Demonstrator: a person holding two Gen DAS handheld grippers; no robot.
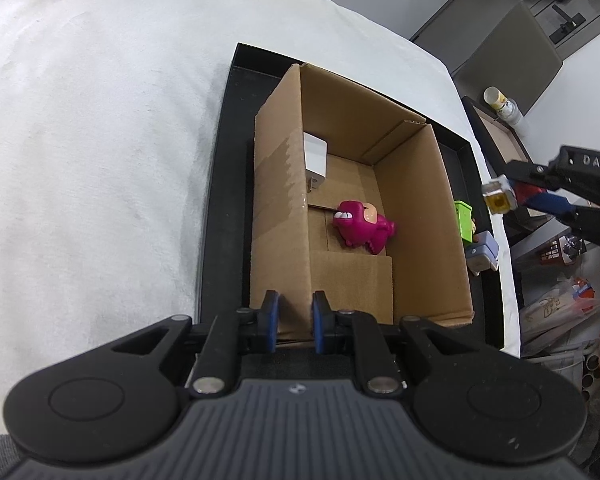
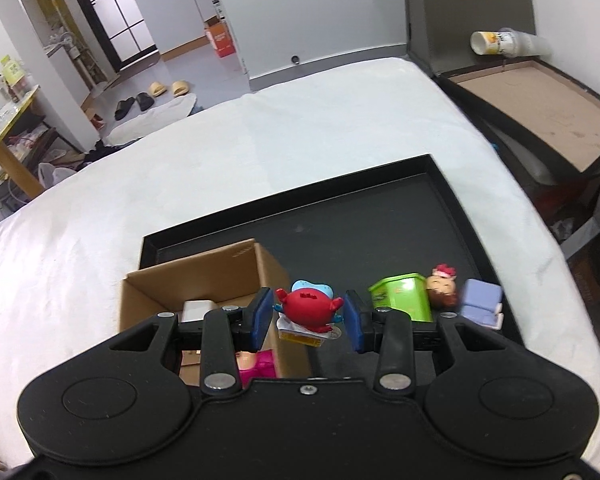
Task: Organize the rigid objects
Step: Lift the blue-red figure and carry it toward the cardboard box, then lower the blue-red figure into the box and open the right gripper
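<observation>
An open cardboard box (image 1: pixel 340 184) stands in a black tray (image 1: pixel 220 200) on a white cloth. Inside lie a pink toy figure (image 1: pixel 362 226) and a white charger block (image 1: pixel 315 160). My left gripper (image 1: pixel 294 308) is shut on the box's near left wall. My right gripper (image 2: pixel 306 312) is shut on a red crab toy (image 2: pixel 310 310) with a white-and-yellow base, held above the tray beside the box (image 2: pixel 204 280); it also shows in the left wrist view (image 1: pixel 500 198). A green box toy (image 2: pixel 400 300), a small doll head (image 2: pixel 444 286) and a lavender block toy (image 2: pixel 482 304) sit in the tray.
The white cloth (image 2: pixel 260 152) covers the table. At the right edge stands a dark open case with a brown floor (image 2: pixel 540 100) and a lying paper cup (image 2: pixel 496 42). The tray's far half (image 2: pixel 360 220) is bare. Room clutter lies beyond the table.
</observation>
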